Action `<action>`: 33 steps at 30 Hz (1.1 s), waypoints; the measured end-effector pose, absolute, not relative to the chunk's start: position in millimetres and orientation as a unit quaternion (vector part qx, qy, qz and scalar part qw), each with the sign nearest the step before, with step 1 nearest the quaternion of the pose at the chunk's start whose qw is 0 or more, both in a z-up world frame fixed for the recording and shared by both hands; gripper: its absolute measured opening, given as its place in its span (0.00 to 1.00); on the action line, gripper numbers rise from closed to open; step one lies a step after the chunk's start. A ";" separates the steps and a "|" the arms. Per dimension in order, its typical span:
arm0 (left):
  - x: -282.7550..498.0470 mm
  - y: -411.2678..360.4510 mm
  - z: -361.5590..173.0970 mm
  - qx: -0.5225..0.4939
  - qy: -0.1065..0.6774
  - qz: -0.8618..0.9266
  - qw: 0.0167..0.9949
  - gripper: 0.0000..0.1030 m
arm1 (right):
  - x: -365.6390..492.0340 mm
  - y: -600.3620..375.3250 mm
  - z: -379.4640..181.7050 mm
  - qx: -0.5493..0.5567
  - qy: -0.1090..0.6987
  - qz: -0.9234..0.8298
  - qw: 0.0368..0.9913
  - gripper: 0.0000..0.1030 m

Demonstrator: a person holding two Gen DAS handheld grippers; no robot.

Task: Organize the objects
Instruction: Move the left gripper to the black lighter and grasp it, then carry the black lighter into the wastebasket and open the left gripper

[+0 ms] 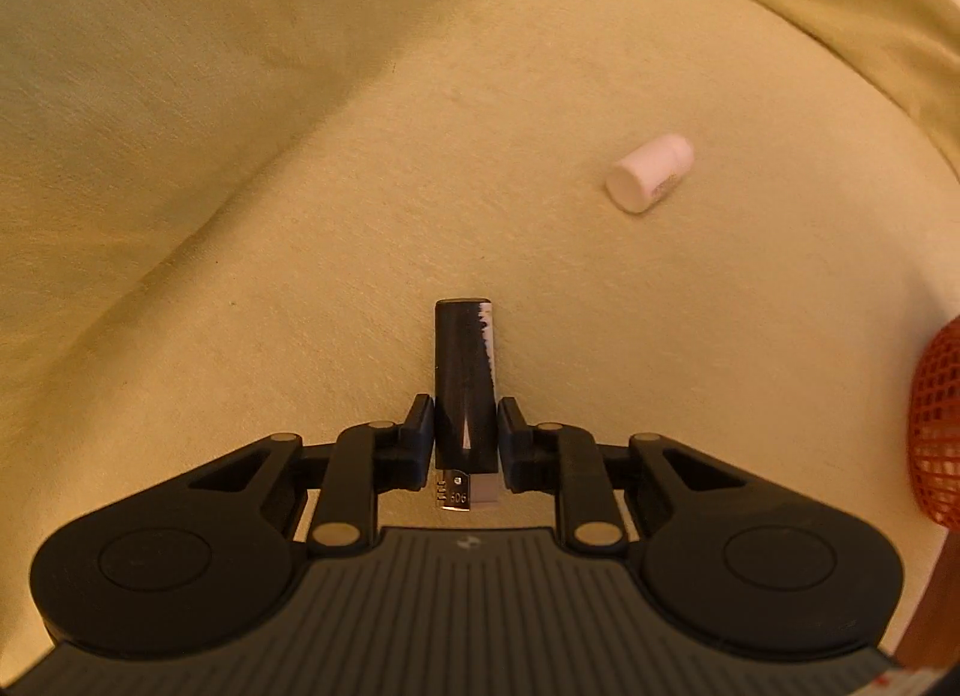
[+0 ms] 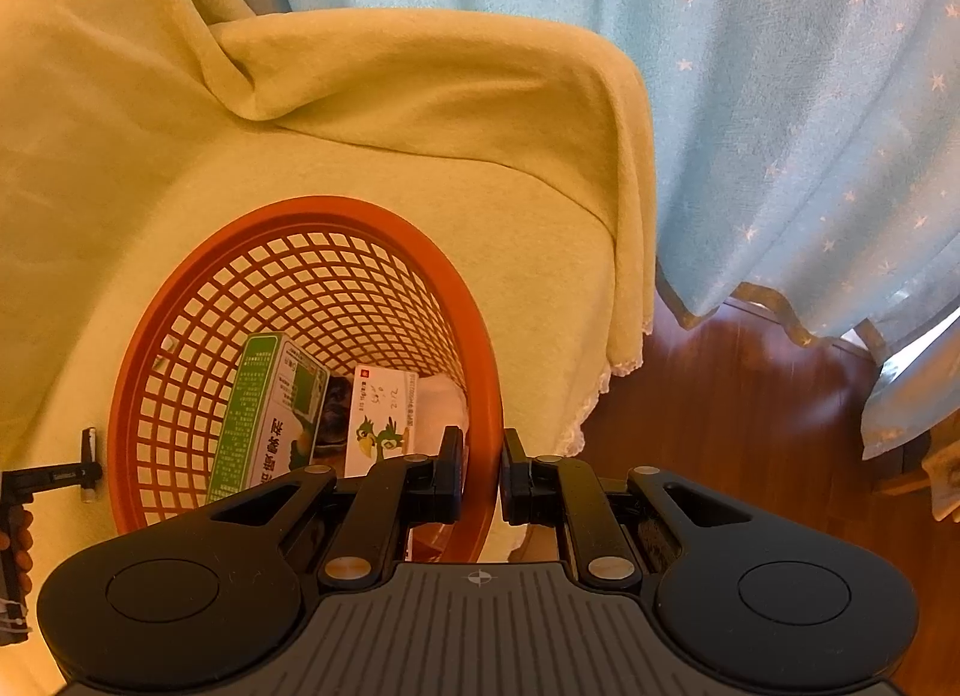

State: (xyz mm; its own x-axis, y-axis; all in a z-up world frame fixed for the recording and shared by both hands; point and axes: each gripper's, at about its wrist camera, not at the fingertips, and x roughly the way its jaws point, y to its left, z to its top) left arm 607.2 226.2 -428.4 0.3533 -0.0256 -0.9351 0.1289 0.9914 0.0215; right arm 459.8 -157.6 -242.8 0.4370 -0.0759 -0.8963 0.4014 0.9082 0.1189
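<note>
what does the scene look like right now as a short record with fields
surface: yellow-green cloth
left gripper: jaws shut on a black cylindrical lighter
right gripper: jaws astride the rim of the orange plastic mesh basket
loose item: small white cylindrical bottle lying on its side on the cloth
basket contents: green-and-white box, white card with a bird drawing

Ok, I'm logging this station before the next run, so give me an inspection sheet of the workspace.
Surface: yellow cloth, wrinkled, draped over the edge.
Job's things: black lighter in the left gripper; small pink-white bottle lying on its side; orange basket holding a green box and a white packet.
Clutter: nothing seen.
Grippers: left shut on the lighter; right gripper clamps the basket rim.
Cables: nothing seen.
Surroundings: blue star curtain, wooden floor.
</note>
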 end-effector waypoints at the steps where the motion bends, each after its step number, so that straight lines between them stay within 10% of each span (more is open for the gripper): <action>1: 604.3 225.1 -422.5 0.044 0.564 -0.052 0.823 0.17 | 459.5 -158.0 -243.1 0.160 0.511 -0.143 0.832 0.08; 33: 534.5 98.7 -256.4 0.069 0.526 -0.199 0.824 0.17 | 458.2 -159.8 -241.6 0.162 0.509 -0.124 0.837 0.08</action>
